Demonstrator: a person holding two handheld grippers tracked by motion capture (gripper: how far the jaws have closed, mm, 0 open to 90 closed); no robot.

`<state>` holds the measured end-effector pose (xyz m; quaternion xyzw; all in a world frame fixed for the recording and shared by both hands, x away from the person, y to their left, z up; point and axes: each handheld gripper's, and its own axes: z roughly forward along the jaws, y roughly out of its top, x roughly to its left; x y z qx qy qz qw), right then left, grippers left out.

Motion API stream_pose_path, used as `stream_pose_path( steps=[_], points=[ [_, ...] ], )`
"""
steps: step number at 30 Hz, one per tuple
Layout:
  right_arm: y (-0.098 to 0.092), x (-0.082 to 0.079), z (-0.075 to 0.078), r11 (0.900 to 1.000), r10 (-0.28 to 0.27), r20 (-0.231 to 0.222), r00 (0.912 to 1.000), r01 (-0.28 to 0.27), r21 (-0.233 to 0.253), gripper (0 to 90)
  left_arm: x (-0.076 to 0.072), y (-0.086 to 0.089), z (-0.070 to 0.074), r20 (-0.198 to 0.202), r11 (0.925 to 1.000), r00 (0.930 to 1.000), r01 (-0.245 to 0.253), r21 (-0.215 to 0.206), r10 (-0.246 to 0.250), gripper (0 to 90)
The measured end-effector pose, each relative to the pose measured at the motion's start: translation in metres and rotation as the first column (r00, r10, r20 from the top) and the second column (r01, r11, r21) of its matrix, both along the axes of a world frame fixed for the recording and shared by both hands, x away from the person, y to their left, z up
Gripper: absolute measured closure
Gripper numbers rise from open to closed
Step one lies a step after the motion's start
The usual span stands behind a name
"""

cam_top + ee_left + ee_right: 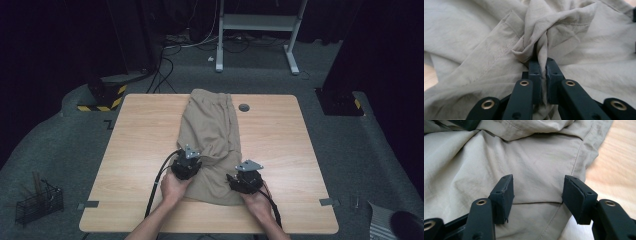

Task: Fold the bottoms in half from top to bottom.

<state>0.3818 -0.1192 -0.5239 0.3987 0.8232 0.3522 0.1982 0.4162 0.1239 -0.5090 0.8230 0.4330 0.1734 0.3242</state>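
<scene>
A pair of khaki shorts [212, 145] lay lengthwise down the middle of the worktop [280, 150], waistband at the far edge, leg ends toward the person. The work looked like folding or straightening the garment, and it seemed to be at the gripping step. The left tongs [541, 68] were pressed together on a bunched fold of cloth near a hem, the fabric gathered into tight pleats between the pads. The right tongs [537, 192] stood spread over the near right corner of the shorts, where a stitched hem met the side edge; they pinched nothing.

The next move probably called for lowering the right tongs onto that corner and closing them on the hem, so both ends of the near edge were held before any lift or fold. A shallow bite might slip off so thin a cloth.

The shorts were light woven cotton or similar, matte, softly creased, with straight topstitched seams. The worktop was pale wood-grain laminate, smooth, with rounded corners.
</scene>
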Motion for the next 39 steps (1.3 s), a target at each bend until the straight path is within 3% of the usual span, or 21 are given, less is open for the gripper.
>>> stream_pose_path(
  steps=[1, 4, 6, 8, 12, 15, 17, 21, 23, 26, 28, 29, 34, 39],
  points=[
    [0.004, 0.004, 0.000, 1.000, -0.004, -0.002, 1.0000, 0.004, 0.001, 42.5, 0.002, 0.002, 0.002, 0.003, 0.9999, 0.9999, -0.012, 0.004, 0.012, 84.9],
    [0.012, 0.011, 0.000, 1.000, -0.015, -0.002, 0.9999, 0.015, 0.001, 42.8, -0.002, 0.009, 0.020, 0.040, 0.9986, 0.9989, -0.025, -0.047, 0.027, 85.3],
    [0.015, 0.014, 0.000, 1.000, -0.022, -0.001, 0.9998, 0.022, 0.002, 43.0, -0.012, 0.007, 0.034, 0.084, 0.9982, 0.9965, -0.001, -0.060, 0.006, 85.2],
    [0.017, 0.015, 0.000, 1.000, -0.023, 0.002, 0.9997, 0.023, 0.000, 43.1, -0.024, -0.002, 0.043, 0.098, 0.9972, 0.9943, 0.048, -0.057, -0.042, 84.8],
    [0.017, 0.014, 0.000, 1.000, -0.023, 0.003, 0.9997, 0.023, -0.001, 43.1, -0.030, -0.026, 0.027, 0.071, 0.9930, 0.9904, 0.118, 0.010, -0.118, 82.4],
    [0.016, 0.014, 0.000, 1.000, -0.021, -0.006, 0.9998, 0.021, 0.004, 42.6, -0.018, -0.034, 0.003, 0.011, 0.9942, 0.9953, 0.096, 0.049, -0.096, 79.7],
    [0.012, 0.010, 0.002, 1.000, -0.021, -0.015, 0.9997, 0.021, -0.009, 40.9, -0.014, -0.031, -0.001, 0.017, 0.9959, 0.9963, 0.084, 0.035, -0.085, 80.1],
    [-0.001, -0.009, 0.005, 1.000, -0.006, -0.017, 0.9998, 0.006, -0.006, 42.1, -0.008, -0.023, -0.003, 0.040, 0.9959, 0.9968, 0.067, 0.061, -0.069, 81.3],
    [-0.003, -0.014, 0.004, 0.999, 0.003, -0.027, 0.9996, -0.004, -0.038, 42.4, -0.002, -0.018, -0.004, 0.047, 0.9986, 0.9982, 0.037, 0.037, -0.038, 81.6],
    [-0.005, -0.011, 0.001, 1.000, 0.003, -0.007, 1.0000, -0.003, -0.002, 42.4, 0.007, -0.013, -0.004, 0.036, 0.9997, 0.9991, 0.022, 0.014, -0.023, 80.9],
    [-0.004, -0.002, 0.000, 1.000, -0.007, -0.024, 0.9997, 0.008, 0.019, 42.4, 0.012, -0.012, -0.002, 0.023, 0.9993, 0.9993, 0.028, 0.026, -0.029, 76.6],
    [-0.003, 0.002, 0.000, 1.000, -0.008, -0.024, 0.9997, 0.009, 0.020, 42.4, 0.012, -0.011, -0.001, 0.014, 0.9996, 0.9996, 0.026, 0.012, -0.026, 73.3],
    [0.000, 0.009, 0.000, 1.000, -0.014, -0.025, 0.9996, 0.015, 0.023, 42.5, -0.003, 0.000, 0.014, 0.036, 0.9974, 0.9986, 0.039, -0.061, -0.037, 54.8],
    [0.000, 0.009, 0.000, 1.000, -0.016, -0.024, 0.9996, 0.016, 0.022, 42.3, -0.017, 0.024, 0.033, 0.073, 0.9928, 0.9973, 0.011, -0.119, -0.002, 48.9]
  ],
)
